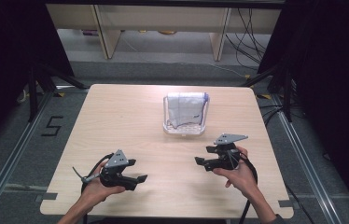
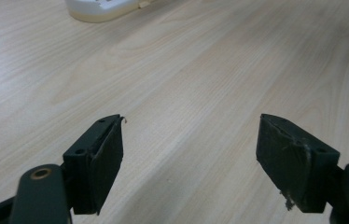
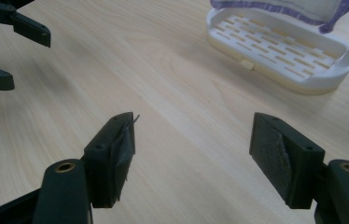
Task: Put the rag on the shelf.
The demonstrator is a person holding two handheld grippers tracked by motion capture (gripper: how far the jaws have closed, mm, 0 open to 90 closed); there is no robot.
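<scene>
White slotted plastic rack (image 1: pixel 184 128) holding a folded cloth (image 1: pixel 185 109) sits beyond our left gripper (image 1: pixel 137 170) and right gripper (image 1: pixel 201 155), both wide open, empty.

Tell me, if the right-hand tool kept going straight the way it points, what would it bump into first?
Probably the bare wooden table. The right tool, jaws open, aims down at bare wood. The white slatted rack with its draped cloth lies off to one side of that line, though depth is hard to judge.
</scene>
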